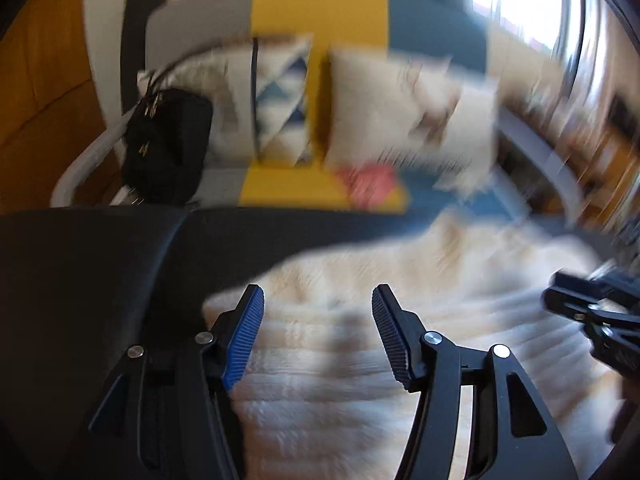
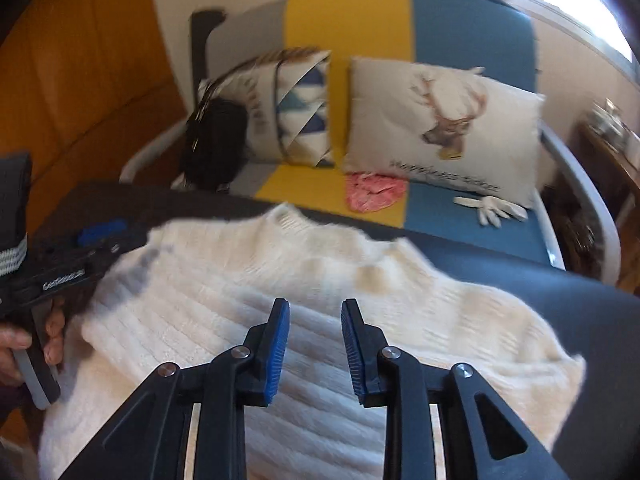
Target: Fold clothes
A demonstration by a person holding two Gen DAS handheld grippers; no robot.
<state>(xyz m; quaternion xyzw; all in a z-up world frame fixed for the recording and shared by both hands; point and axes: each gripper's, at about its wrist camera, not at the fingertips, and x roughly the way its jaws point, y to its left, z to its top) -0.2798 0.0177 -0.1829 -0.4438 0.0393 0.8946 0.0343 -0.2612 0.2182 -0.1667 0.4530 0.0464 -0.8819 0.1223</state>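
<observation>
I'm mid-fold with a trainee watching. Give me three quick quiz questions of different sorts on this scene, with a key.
1. True or false: the right gripper is clamped on the sweater.
2. Which cushion shows a deer: A) the one beside the black bag, or B) the deer cushion above the pink cloth?
3. Fill in: the white glove lies on the ___ part of the sofa seat.

Key: 1 false, both its jaws and those of the left gripper stand apart above the knit, nothing between them; 2 B; 3 blue.
</observation>
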